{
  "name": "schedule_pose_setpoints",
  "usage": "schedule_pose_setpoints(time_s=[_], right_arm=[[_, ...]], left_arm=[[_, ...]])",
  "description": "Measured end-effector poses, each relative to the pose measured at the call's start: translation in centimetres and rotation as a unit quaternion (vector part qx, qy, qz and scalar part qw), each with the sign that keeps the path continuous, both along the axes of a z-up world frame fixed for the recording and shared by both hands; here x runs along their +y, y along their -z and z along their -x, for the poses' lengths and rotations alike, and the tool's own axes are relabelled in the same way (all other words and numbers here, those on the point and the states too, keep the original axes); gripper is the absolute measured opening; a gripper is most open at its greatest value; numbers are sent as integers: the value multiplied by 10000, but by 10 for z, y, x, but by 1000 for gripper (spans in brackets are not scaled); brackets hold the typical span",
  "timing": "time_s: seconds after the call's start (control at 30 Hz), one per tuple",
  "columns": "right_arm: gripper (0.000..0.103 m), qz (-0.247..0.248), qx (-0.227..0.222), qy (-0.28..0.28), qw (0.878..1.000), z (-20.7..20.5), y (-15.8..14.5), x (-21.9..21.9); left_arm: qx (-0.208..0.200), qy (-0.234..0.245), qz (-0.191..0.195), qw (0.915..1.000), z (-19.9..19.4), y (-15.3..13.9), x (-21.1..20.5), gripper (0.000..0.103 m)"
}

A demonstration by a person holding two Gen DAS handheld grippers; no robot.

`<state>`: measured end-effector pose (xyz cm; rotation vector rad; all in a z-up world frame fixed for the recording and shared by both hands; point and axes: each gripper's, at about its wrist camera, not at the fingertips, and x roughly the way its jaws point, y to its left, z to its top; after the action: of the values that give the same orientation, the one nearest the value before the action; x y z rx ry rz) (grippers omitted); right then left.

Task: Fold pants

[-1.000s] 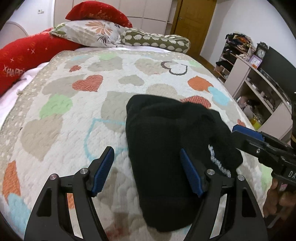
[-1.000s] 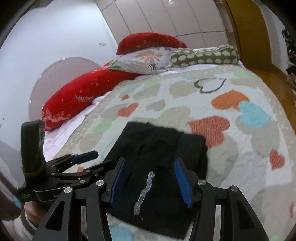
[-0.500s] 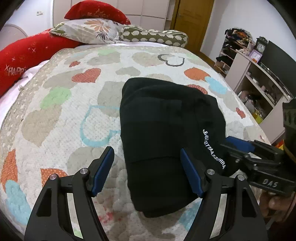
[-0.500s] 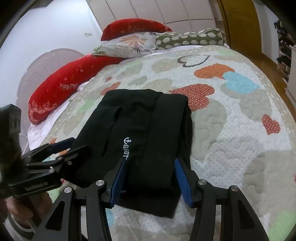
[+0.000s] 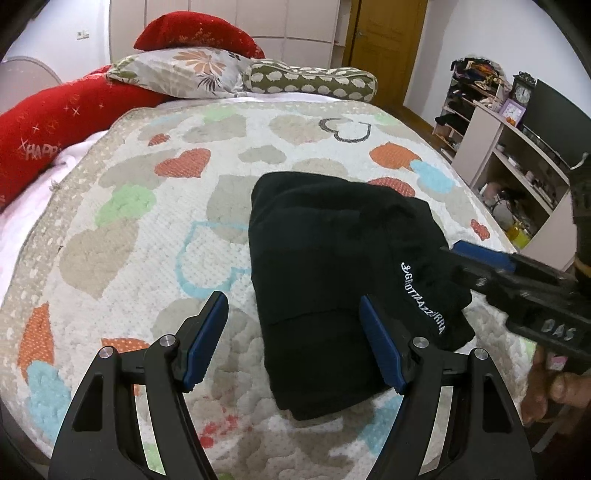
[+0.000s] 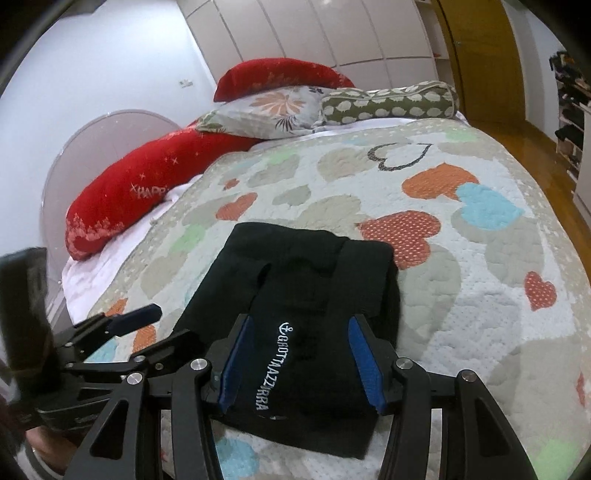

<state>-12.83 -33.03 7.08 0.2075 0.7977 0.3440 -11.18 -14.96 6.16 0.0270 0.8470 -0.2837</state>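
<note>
The black pants (image 5: 332, 280) lie folded in a compact bundle on the heart-patterned quilt (image 5: 155, 206), white lettering facing up. My left gripper (image 5: 295, 343) is open and empty, just in front of the bundle's near left part. My right gripper (image 6: 301, 362) is open, its blue pads either side of the lettered end of the pants (image 6: 310, 295), not clamping them. The right gripper also shows in the left wrist view (image 5: 491, 266) at the bundle's right side. The left gripper shows in the right wrist view (image 6: 122, 328) at lower left.
Red pillows (image 5: 55, 122), a floral pillow (image 5: 181, 74) and a spotted bolster (image 5: 314, 77) line the head of the bed. Shelves (image 5: 509, 158) with clutter stand to the right, past the bed's edge. A wooden door (image 5: 384, 33) is at the back.
Both grippers have drawn back from the folded pants and risen a little. The bundle lies a bit farther from the left gripper, with the lettering now in plain view.
</note>
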Motion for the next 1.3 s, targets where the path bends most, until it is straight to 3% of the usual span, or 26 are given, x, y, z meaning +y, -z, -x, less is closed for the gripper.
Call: schedule_pose_setpoints(time_s=[0.27, 0.5, 0.57, 0.87, 0.97, 1.2, 1.23, 1.27, 1.3], right_arm=[[53, 309, 321, 67, 9990, -1, 28, 0], [55, -3, 331, 218, 9992, 0, 20, -17], [64, -101, 287, 305, 9991, 0, 19, -22], [68, -514, 526, 390, 9965, -16, 37, -48], [72, -782, 655, 397, 9940, -25, 48, -55], [82, -1151, 408, 127, 9924, -42, 59, -49], [76, -1163, 395, 101, 9924, -43, 59, -47], [58, -1181, 411, 37, 9921, -45, 60, -43], [57, -1225, 469, -64, 9913, -46, 60, -39]], left_arm=[[-32, -82, 22, 10000, -2, -3, 3, 74], [27, -30, 103, 9999, -7, -2, 1, 74], [45, 11, 167, 9998, -9, -3, 0, 74], [635, 249, 1032, 9923, -36, 11, 15, 74], [853, 288, 1376, 9864, -44, 20, 20, 74], [1286, 350, 1927, 9722, -62, 47, 16, 79], [1161, 378, 1956, 9730, -61, 48, 14, 79], [1050, 416, 1905, 9752, -60, 48, 11, 79], [1009, 443, 1841, 9767, -60, 48, 9, 79]])
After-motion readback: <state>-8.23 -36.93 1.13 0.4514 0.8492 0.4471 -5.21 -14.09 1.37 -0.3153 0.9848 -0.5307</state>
